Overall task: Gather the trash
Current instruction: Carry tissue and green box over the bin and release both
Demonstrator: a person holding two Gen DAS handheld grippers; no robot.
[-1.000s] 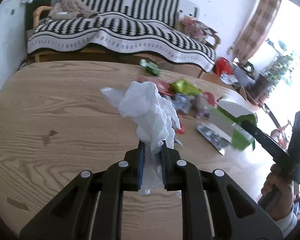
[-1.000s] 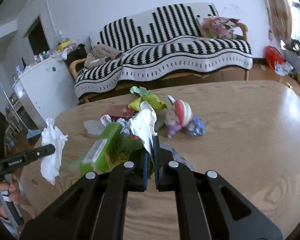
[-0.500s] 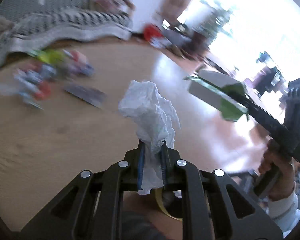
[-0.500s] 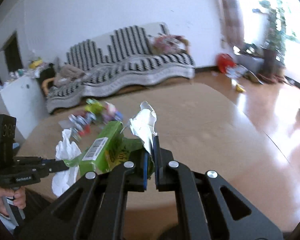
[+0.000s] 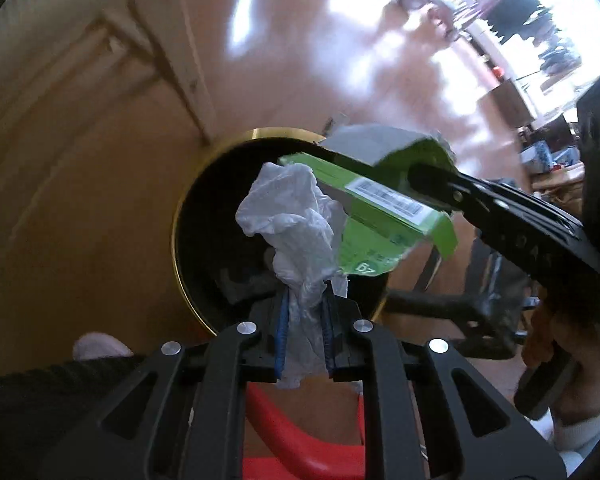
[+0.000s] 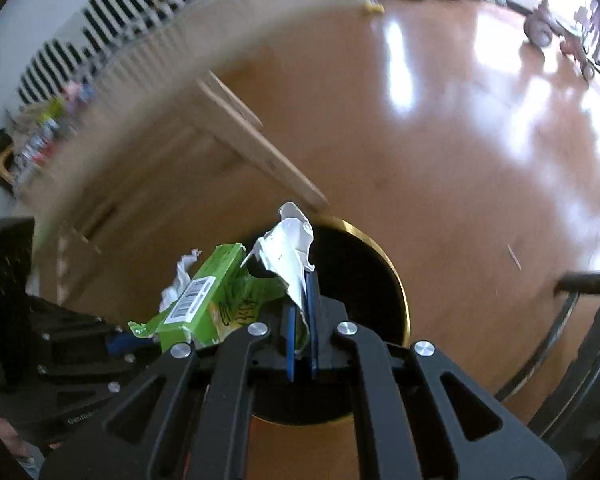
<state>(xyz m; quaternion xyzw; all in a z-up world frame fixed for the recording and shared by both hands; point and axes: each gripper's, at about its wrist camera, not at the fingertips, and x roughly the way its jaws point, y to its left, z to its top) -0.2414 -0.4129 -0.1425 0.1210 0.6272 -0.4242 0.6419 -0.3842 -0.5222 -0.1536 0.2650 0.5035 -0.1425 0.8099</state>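
Over bin (image 5: 180, 216): left tongs (image 5: 305, 334) clamp tissue (image 5: 292, 220); barcode (image 6: 192, 299) right-view.

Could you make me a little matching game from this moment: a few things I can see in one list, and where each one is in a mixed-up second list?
Things:
1. white tissue
2. green carton
3. bin
4. red seat

Places:
A. on the floor, below both held items
B. pinched in the right tongs
C. low in the left view, behind the tongs
D. pinched in the left tongs

Pairs: 1-D, 2-B, 3-A, 4-C
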